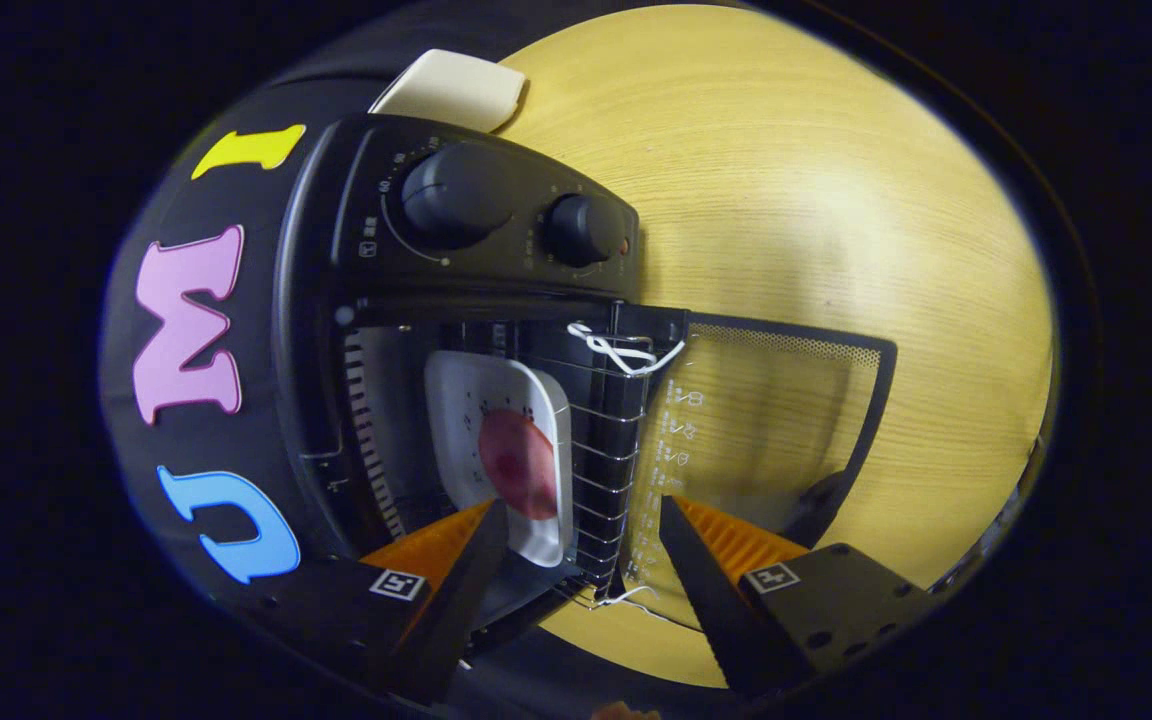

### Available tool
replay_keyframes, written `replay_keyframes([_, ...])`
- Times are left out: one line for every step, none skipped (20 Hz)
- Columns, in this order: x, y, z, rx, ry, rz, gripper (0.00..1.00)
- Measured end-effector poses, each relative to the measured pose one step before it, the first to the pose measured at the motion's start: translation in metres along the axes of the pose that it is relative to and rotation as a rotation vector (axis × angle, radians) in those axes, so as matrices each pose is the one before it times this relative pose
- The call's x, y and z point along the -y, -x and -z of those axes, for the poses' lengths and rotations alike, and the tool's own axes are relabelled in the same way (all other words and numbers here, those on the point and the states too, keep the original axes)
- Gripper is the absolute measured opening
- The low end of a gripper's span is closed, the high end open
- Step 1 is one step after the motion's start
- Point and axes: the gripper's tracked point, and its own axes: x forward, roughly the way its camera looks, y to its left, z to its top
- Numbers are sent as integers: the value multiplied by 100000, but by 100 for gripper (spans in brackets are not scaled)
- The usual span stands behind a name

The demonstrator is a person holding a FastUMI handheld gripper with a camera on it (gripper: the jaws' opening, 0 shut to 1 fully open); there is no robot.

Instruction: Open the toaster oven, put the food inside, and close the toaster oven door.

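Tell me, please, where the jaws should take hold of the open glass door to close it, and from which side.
Probably the dark handle on the glass door's free edge, farthest from the hinge by the rack. Come from the table side. The gripper is open, holding nothing.

**Gripper camera, rolled sideways, close to the open oven**

The camera rides behind the gripper, whose spread fingers enter from 6 o'clock. It faces the toaster oven cavity at close range, tilted down onto the wooden table from 12 to 4 o'clock.
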Motion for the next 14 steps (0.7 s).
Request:
replay_keyframes([-228, 650, -180, -1131, 3133, -687, 99])
replay_keyframes([-273, 676, -195, -230, 3505, -914, 99])
replay_keyframes([-103, 765, -371, -126, 4575, -13, 99])
replay_keyframes([-65, 968, -583, 1556, 5346, -400, 99])
replay_keyframes([-10, 750, -733, 2210, 5832, -341, 99])
replay_keyframes([44, 799, -470, 2032, 7030, -497, 99])
replay_keyframes([303, 658, -452, 1754, 8650, -149, 99])
replay_keyframes([409, 569, -393, 2045, 10887, 316, 99])
replay_keyframes([808, 474, -363, 2263, 11936, 1493, 99])
replay_keyframes([454, 498, -103, 2146, 10391, 480, 99])
replay_keyframes([245, 312, 128, 842, 9359, -383, 99])
replay_keyframes([123, 457, 331, 258, 8423, -528, 99])
replay_keyframes([-8, 442, 176, 516, 7005, -1028, 99])
replay_keyframes([-57, 379, 161, 351, 6275, -960, 99])
